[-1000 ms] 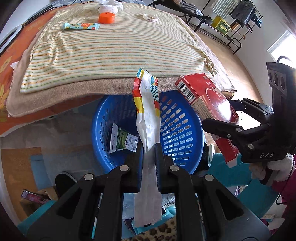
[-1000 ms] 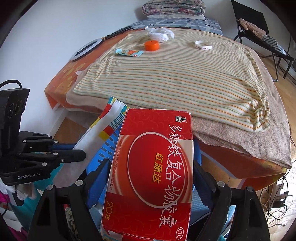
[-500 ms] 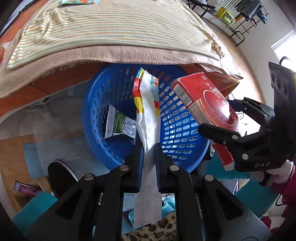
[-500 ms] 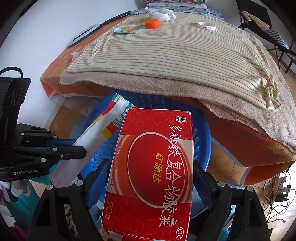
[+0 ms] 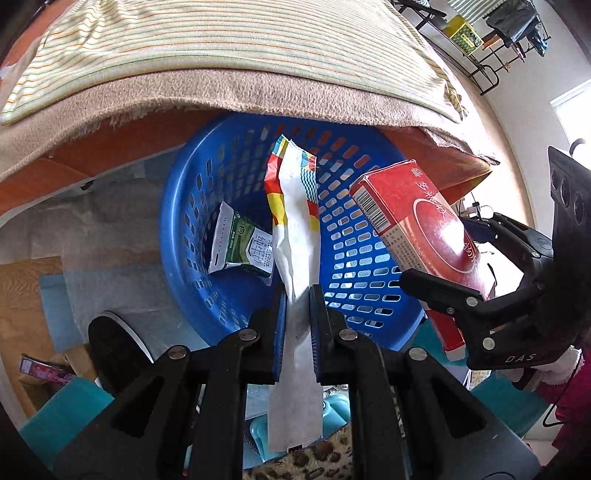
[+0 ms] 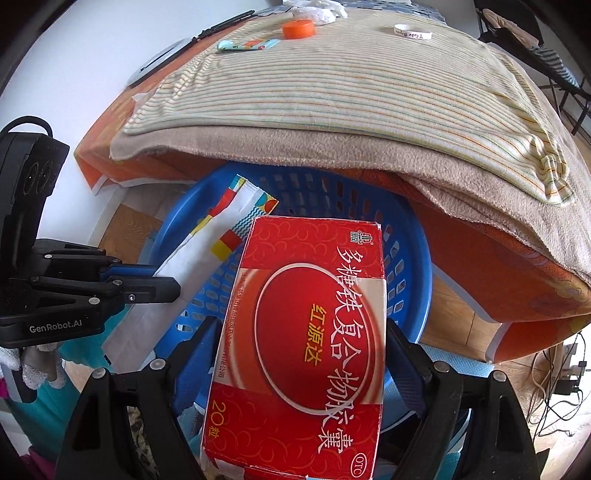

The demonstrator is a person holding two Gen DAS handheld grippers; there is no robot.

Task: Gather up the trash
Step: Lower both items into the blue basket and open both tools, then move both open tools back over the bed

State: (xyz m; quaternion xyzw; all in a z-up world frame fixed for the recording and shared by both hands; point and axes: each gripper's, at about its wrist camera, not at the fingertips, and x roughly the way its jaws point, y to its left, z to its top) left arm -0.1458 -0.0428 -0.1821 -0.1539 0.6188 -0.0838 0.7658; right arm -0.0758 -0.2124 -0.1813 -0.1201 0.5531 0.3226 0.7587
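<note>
My left gripper (image 5: 297, 291) is shut on a long white wrapper (image 5: 295, 218) with red, yellow and teal print, held over the blue plastic basket (image 5: 184, 206). The same wrapper (image 6: 207, 254) and the left gripper (image 6: 162, 286) show at the left of the right wrist view. My right gripper (image 6: 299, 343) is shut on a red medicine box (image 6: 306, 350), which hangs above the basket (image 6: 413, 258) near its right rim. That box (image 5: 417, 229) and right gripper (image 5: 439, 295) appear at the right of the left wrist view. A green and white carton (image 5: 243, 247) lies inside the basket.
The basket sits on the floor partly under a bed edge draped with a tan blanket (image 6: 332, 147) and striped sheet (image 6: 351, 81). On the bed lie an orange lid (image 6: 298, 28), a small colourful wrapper (image 6: 247, 45), a white band (image 6: 413, 32) and crumpled white plastic (image 6: 317, 11). Cables (image 6: 554, 376) trail at right.
Both grippers have lowered with their loads from bed height to over the basket. The basket now fills the middle of both views. Both grips are unchanged.
</note>
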